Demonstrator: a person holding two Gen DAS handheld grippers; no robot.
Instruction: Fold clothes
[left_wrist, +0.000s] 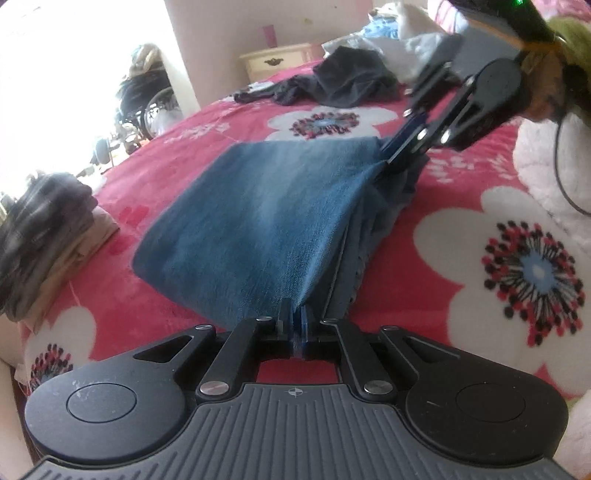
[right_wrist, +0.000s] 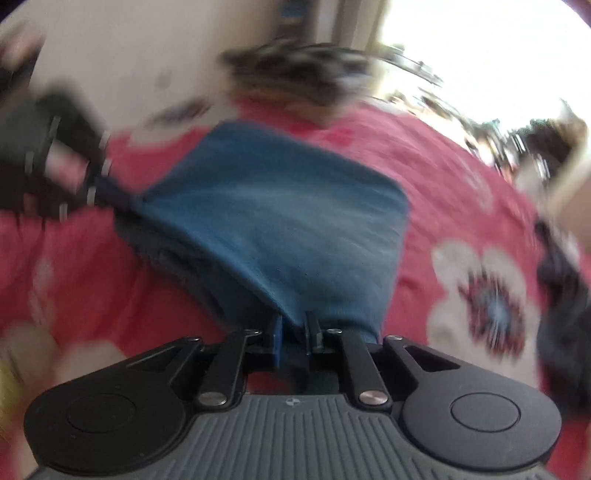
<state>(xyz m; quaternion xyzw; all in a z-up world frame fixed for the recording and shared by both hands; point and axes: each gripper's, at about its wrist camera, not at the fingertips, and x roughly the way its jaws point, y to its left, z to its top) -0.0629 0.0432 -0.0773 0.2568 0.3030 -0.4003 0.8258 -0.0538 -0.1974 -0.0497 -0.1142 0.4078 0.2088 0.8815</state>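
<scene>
Bed, red floral blanket (left_wrist: 424, 258): blue garment (left_wrist: 258, 221), dark clothes heap (left_wrist: 347, 85), folded stack (left_wrist: 44, 236).

light: daylight, window (left_wrist: 55, 74) blown out to white top-left in left wrist view, top-right (right_wrist: 480, 44) in right | exposure: bedspread (left_wrist: 424, 258) evenly lit, shadows soft | blur: left mildly soft, far clothes pile (left_wrist: 351, 81) smeared; right heavily motion-blurred throughout | distortion: strong fisheye curvature at edges

At bottom centre the left gripper (left_wrist: 294, 320) pinches the near corner of a folded blue denim garment (left_wrist: 258, 229) lying on a pink floral blanket (left_wrist: 443, 258), while at upper right the right gripper (left_wrist: 397, 153) clamps its far corner.
</scene>
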